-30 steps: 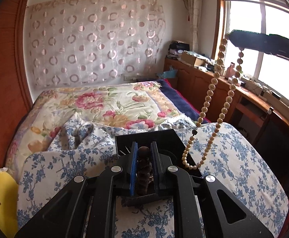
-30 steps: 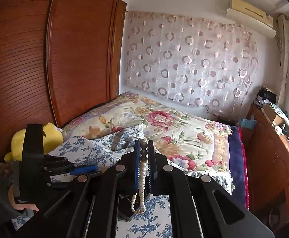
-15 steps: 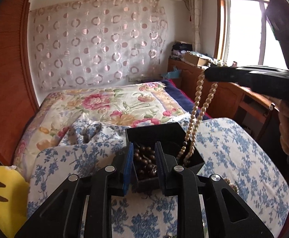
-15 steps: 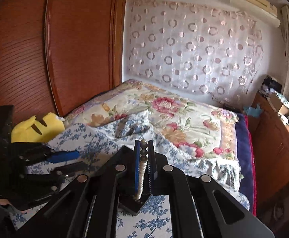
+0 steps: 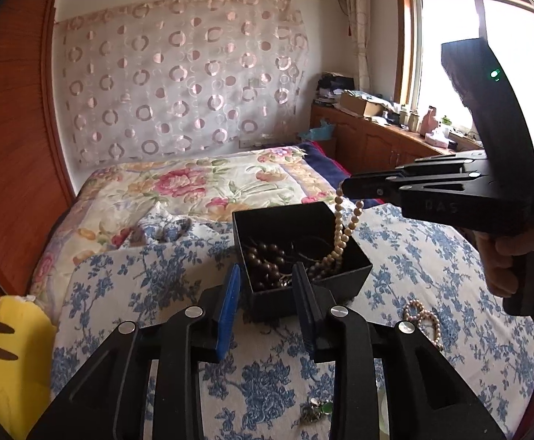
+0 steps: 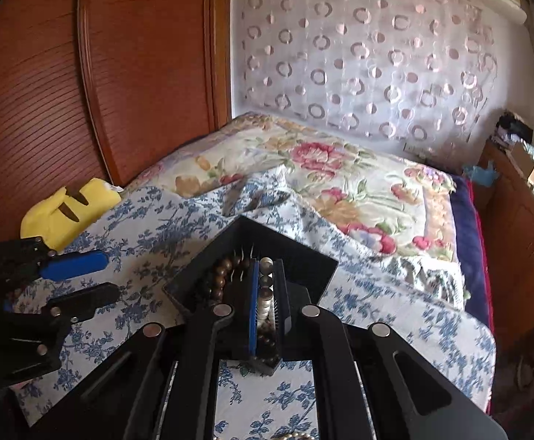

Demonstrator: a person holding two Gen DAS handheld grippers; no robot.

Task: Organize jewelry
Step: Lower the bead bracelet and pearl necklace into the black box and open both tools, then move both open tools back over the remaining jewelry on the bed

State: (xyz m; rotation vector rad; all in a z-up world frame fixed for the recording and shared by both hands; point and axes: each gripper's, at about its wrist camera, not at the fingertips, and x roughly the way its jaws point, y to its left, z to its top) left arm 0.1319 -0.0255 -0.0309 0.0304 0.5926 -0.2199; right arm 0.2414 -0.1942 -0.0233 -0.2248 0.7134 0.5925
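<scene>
A black open box [image 5: 344, 277] stands on the blue-flowered bedspread; it also shows in the right wrist view [image 6: 303, 256]. A dark brown bead string [image 5: 263, 260] lies inside it. My right gripper [image 5: 344, 187] is shut on a pale wooden bead necklace [image 5: 340, 231], whose lower end rests in the box; in the right wrist view the beads [image 6: 266, 286] sit between the pads. My left gripper [image 5: 265, 308] is open and empty, just in front of the box; it also shows in the right wrist view [image 6: 83, 282].
A pink pearl string [image 5: 423, 317] lies on the bedspread right of the box. A small green trinket [image 5: 316, 410] lies near the front. A yellow plush [image 5: 6, 359] sits at the left. A wooden wardrobe stands left, cabinets right.
My left gripper has opened, let the dark bead string drop into the box and drawn back. My right gripper has lowered the pale necklace into the box.
</scene>
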